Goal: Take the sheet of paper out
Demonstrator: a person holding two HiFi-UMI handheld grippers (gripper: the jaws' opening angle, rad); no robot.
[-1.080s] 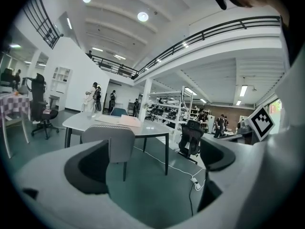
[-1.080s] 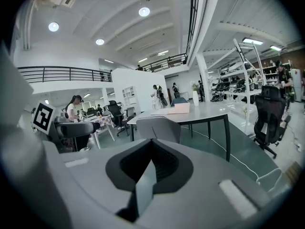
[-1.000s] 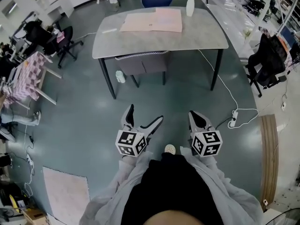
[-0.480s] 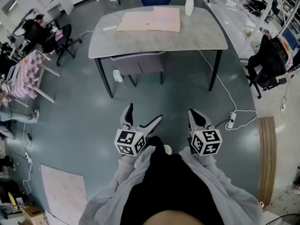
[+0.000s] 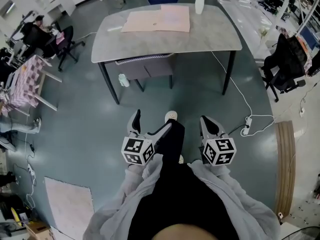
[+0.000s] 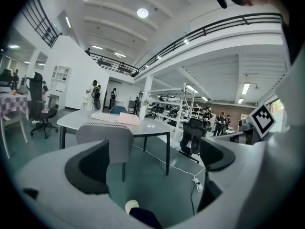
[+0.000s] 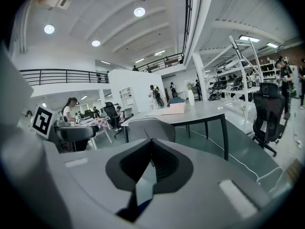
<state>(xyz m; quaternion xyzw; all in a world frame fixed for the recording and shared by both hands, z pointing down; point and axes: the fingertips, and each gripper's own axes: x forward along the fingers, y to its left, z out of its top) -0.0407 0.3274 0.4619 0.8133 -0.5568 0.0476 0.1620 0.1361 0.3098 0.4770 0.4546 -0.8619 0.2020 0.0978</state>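
Table sits nearer than a second ago and the person's white shoe (image 5: 171, 115) has stepped forward: approach step, task not started. Pale pink flat paper stack (image 5: 157, 20) lies on grey round-cornered table (image 5: 210, 36), well apart from both tongs. Left gripper (image 5: 153, 121) jaws spread, empty; right gripper (image 5: 207, 125) jaws pressed together, nothing held. Next likely: close in, reach the stack.

Open floor (image 5: 200, 101) between right tongs (image 5: 208, 122) and table (image 5: 212, 34)
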